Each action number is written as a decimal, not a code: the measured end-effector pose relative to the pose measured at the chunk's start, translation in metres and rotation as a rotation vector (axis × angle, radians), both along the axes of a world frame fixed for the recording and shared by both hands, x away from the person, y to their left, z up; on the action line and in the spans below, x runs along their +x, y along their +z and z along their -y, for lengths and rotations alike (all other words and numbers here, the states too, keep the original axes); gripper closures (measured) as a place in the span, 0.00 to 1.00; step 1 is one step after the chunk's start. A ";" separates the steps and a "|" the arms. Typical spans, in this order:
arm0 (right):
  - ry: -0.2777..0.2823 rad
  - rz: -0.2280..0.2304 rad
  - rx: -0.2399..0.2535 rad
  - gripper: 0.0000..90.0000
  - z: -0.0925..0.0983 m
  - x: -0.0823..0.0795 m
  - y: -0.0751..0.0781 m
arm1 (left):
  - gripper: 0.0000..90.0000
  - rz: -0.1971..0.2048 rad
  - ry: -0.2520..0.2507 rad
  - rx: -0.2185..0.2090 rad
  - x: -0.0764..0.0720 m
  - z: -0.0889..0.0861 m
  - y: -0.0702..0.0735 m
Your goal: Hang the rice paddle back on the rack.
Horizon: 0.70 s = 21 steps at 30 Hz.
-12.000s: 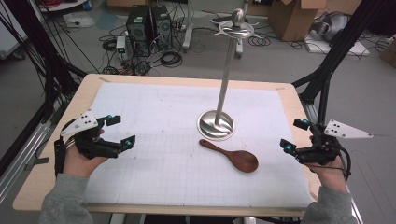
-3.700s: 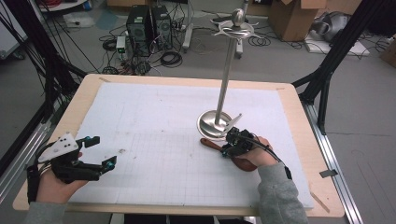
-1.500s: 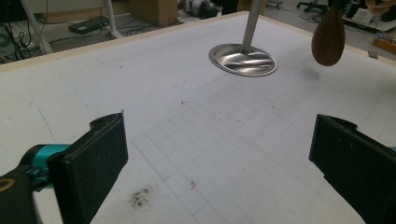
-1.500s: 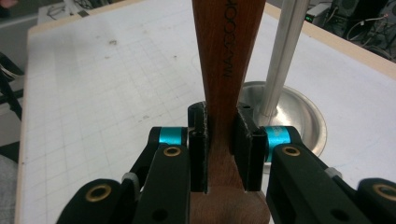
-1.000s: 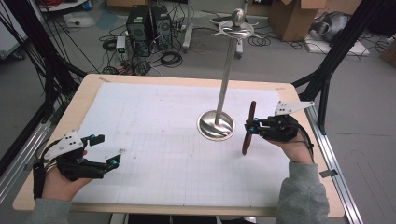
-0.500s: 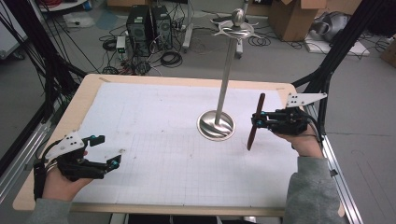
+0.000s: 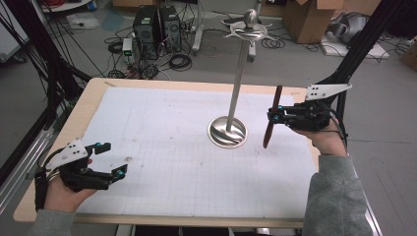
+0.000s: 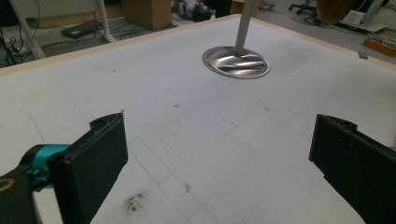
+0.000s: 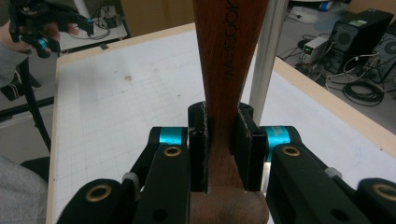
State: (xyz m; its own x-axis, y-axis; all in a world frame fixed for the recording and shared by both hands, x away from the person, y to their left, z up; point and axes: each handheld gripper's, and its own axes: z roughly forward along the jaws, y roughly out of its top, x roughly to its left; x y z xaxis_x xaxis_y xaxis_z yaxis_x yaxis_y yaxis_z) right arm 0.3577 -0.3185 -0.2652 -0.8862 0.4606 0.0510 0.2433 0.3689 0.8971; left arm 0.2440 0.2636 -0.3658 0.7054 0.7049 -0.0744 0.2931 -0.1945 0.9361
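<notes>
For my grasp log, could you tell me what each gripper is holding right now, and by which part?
The right gripper holds the wooden spoon by its handle, near where it widens into the bowl, lifted off the table. The left gripper is open and holds nothing.

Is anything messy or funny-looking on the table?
Mostly tidy. The white mat has a small brown smudge near the left tongs, like a stain. The wooden spoon hangs in the air, nearly upright, pinched by the right tongs beside the metal stand.
</notes>
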 end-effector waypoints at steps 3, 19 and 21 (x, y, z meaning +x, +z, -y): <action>0.005 0.004 0.012 0.86 0.000 -0.001 0.004 | 0.05 0.001 -0.003 -0.002 0.000 0.000 0.000; -0.034 0.021 -0.033 0.86 -0.005 0.019 0.015 | 0.05 -0.012 -0.002 -0.017 0.002 -0.002 -0.002; -0.032 0.020 -0.026 0.86 -0.005 0.020 0.018 | 0.05 -0.011 -0.007 -0.019 0.003 -0.002 -0.002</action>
